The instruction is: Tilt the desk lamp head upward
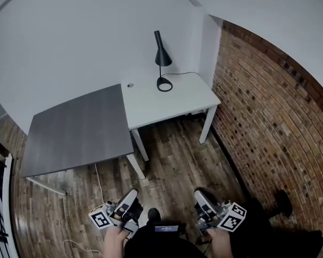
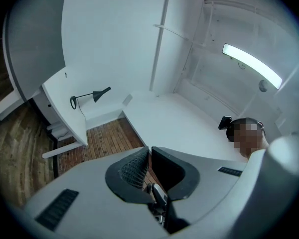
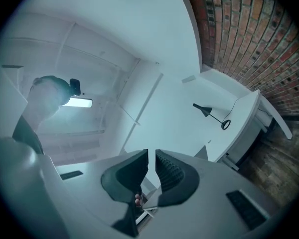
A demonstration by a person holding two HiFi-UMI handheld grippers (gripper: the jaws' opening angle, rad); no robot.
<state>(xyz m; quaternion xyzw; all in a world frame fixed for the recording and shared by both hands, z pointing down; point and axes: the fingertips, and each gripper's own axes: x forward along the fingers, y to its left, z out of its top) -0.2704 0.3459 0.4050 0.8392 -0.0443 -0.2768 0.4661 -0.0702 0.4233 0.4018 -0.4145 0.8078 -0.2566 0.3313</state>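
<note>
Both sets of jaws are drawn nearly together with nothing between them. The left gripper (image 2: 149, 152) shows only a hairline slit and the right gripper (image 3: 152, 154) a slightly wider one. Each is held low in front of the person and pointed a little upward. Well ahead of the jaws, across a stretch of wooden floor (image 1: 177, 160), the desk lamp (image 1: 162, 58) stands on the white counter (image 1: 175, 106), near its back edge. It sits up and to the left of the left jaws' line and up and to the right of the right jaws' line, so roughly between the two, and neither gripper is anywhere near it.

The lamp looks slim and light: a black cone head (image 3: 202, 109) on a thin stem, rising from an open ring base (image 1: 164, 84), with a cord (image 1: 185, 73) trailing toward the wall. I'd guess it would slide or tip on that smooth top if the head were pushed alone, and the painted cone is likely slippery. The best hold, to my eye, is across the cone near its wider end, with the other jaws pinning the stem or ring while the head is levered up; the jaws must open first
</note>
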